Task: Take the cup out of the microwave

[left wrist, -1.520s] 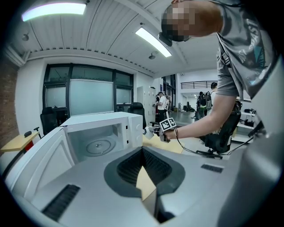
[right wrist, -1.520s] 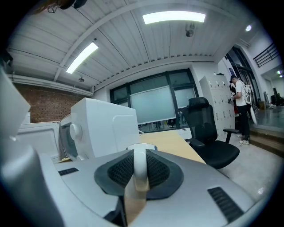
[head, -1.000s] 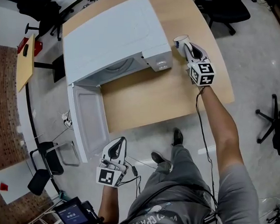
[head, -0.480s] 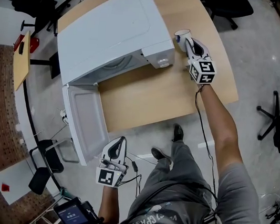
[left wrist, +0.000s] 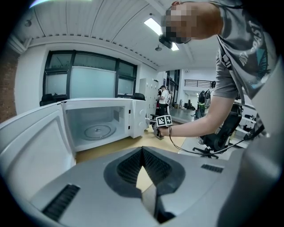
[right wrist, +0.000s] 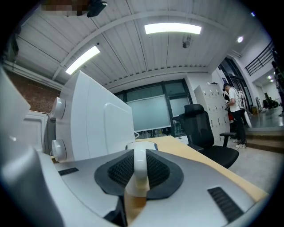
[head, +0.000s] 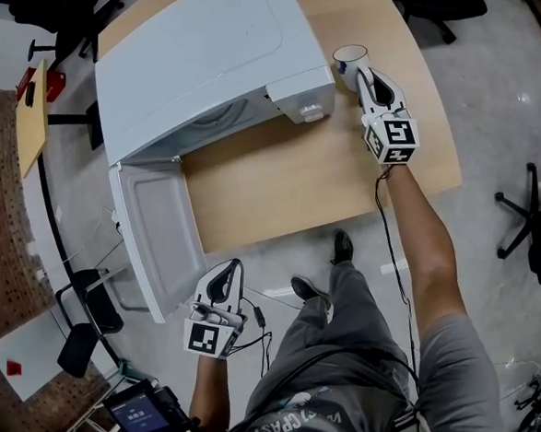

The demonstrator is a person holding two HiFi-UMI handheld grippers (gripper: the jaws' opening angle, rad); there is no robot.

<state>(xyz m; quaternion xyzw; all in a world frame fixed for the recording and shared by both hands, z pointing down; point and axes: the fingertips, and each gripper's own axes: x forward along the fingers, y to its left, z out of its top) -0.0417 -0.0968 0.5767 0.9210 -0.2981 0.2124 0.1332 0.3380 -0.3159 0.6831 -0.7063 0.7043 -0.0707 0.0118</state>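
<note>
Since a second ago the microwave (head: 198,58) is sliding toward 10 o'clock in the head view, while the cup (head: 348,57) is keeping its spot beside it. The table (head: 281,193) is carrying the microwave, whose door (head: 153,239) is hanging open toward 7 o'clock. The right gripper (head: 362,74) is clenching the white cup's handle, outside the microwave, at 2 o'clock of the control panel (head: 302,102). The left gripper (head: 230,270) is hovering off the table's 6 o'clock edge, jaws together on nothing.
</note>
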